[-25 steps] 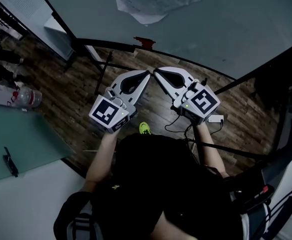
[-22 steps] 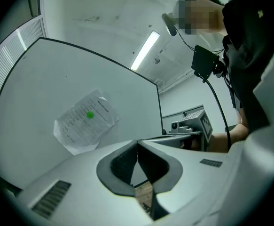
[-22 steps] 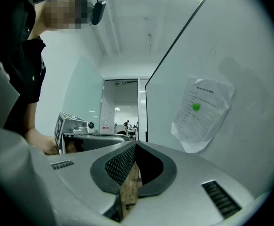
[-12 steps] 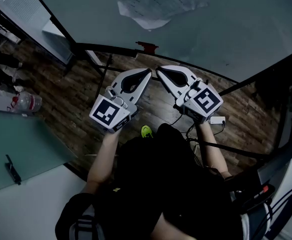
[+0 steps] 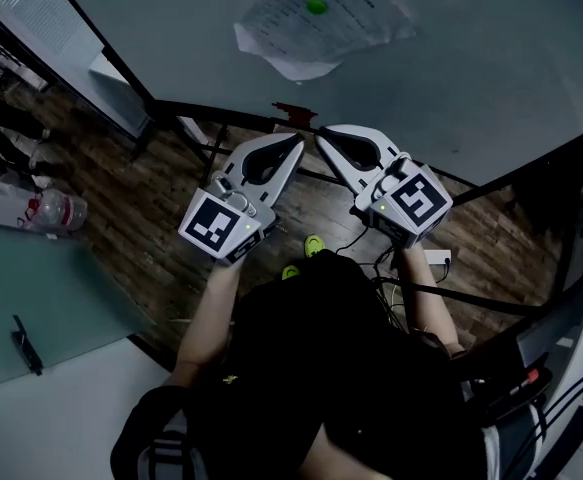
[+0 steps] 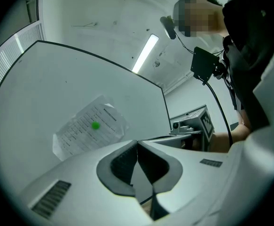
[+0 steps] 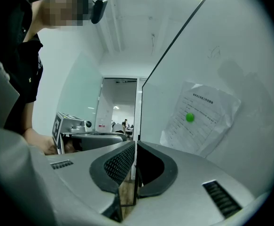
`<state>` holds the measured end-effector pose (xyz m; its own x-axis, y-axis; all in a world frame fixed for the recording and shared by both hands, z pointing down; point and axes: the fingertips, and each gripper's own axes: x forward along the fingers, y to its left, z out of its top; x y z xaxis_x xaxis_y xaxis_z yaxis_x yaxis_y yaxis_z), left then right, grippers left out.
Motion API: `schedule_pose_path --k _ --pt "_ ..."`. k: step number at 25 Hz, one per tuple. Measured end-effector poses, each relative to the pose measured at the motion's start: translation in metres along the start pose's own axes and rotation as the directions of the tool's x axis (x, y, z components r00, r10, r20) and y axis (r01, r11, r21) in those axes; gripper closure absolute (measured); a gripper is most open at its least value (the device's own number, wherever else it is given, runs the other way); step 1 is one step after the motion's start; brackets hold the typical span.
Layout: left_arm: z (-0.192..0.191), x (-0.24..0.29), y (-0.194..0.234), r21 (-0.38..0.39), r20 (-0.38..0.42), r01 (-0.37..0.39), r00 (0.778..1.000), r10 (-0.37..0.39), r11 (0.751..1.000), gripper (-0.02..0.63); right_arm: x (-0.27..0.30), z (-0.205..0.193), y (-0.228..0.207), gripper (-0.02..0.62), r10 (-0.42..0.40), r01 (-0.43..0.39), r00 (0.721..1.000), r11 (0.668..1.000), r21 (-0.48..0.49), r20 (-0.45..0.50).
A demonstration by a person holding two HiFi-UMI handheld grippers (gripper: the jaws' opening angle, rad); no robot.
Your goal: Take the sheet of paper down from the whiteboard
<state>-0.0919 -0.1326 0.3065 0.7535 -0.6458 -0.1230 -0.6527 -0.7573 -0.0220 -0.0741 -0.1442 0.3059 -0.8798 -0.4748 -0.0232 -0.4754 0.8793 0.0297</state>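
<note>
Two forearms (image 5: 207,303) (image 5: 423,290) outstretched toward the whiteboard (image 5: 491,58)

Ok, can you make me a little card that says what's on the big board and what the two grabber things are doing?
board: large white whiteboard, standing upright
paper: white printed sheet of paper, crumpled, on the whiteboard
holder: small round green magnet on the sheet
left gripper: jaws together, empty, not touching the sheet
right gripper: jaws just opening, nearly together, nothing between them, not touching the sheet
task: sheet not yet taken down
</note>
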Motion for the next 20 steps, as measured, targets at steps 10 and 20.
schedule_pose_path --k 10,20 --pt "0.012 0.043 0.034 0.038 0.017 0.020 1.000 -0.021 0.999 0.584 0.020 0.022 -0.050 0.574 -0.033 0.033 0.999 0.999 -0.033 0.009" --pt "0.025 0.069 0.064 0.099 0.039 0.001 0.999 -0.005 0.995 0.583 0.028 0.027 -0.082 0.565 -0.078 0.077 0.997 0.995 -0.071 -0.010"
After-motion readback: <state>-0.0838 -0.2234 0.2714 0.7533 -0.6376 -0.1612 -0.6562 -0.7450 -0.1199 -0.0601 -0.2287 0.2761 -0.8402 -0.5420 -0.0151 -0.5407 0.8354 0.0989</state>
